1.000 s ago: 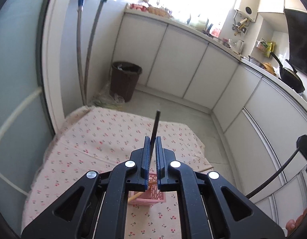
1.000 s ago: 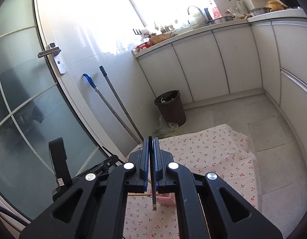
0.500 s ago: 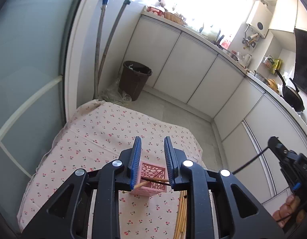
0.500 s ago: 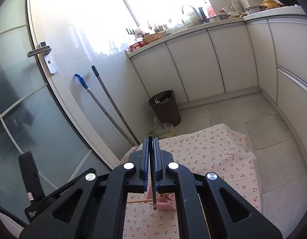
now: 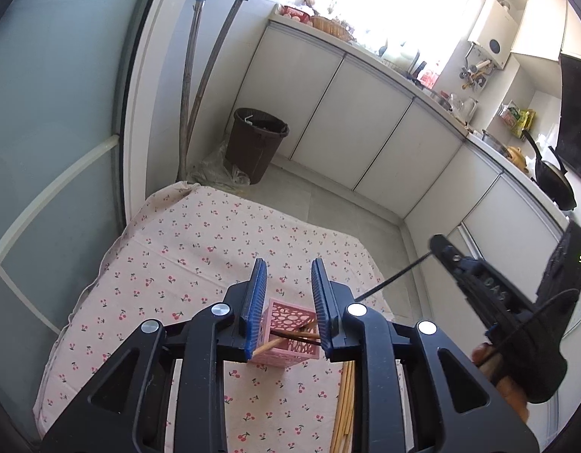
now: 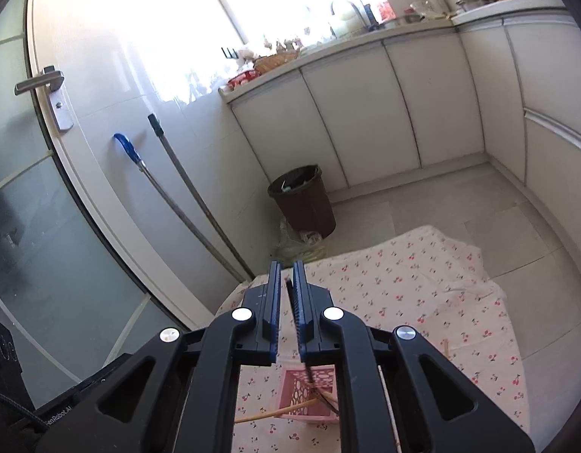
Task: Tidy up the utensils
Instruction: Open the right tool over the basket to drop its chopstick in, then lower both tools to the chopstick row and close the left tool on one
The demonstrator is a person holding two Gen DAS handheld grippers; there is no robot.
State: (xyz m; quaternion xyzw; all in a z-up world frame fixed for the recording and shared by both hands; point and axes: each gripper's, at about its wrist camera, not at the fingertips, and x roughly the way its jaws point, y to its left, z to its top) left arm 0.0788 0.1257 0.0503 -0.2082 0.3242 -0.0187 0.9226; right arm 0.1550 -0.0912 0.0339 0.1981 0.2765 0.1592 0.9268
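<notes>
Over the pink holder on the cherry cloth, my left gripper hangs spread and empty, while my right gripper pinches a black chopstick above it, poised for dropping in.

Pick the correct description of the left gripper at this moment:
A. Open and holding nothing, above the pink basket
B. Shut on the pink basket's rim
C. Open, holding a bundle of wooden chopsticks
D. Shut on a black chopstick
A: the left gripper has its jaws spread with nothing between them, and the pink basket shows through the gap below.
</notes>
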